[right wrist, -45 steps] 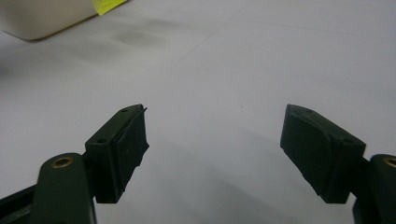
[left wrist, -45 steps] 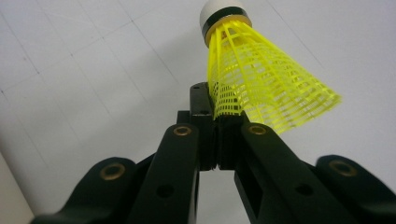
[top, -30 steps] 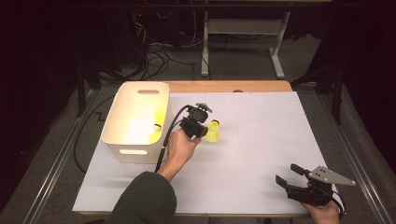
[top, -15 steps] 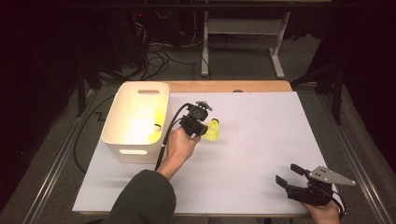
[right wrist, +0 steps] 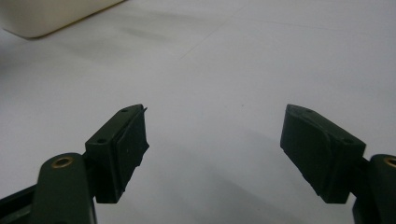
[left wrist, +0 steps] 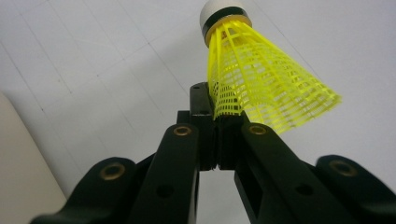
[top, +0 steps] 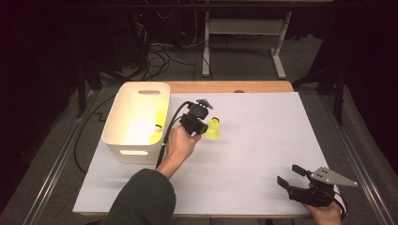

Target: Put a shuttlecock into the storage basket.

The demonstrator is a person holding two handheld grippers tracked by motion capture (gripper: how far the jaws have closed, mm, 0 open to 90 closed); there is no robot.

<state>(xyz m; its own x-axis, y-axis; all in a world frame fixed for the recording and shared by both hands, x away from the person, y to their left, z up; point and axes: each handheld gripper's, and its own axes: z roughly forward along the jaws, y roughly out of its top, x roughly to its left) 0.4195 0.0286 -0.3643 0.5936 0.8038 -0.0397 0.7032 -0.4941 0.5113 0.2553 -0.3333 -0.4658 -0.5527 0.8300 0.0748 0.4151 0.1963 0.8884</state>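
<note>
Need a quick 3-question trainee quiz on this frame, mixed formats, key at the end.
1. True or false: the left gripper is shut on the skirt of the yellow plastic shuttlecock.
2. The right gripper is: A) shut on a shuttlecock B) open with nothing between its jaws C) inside the bin.
3. Fill in: the cream plastic bin already holds something coloured ____.

Key: 1 true; 2 B; 3 yellow.
</note>
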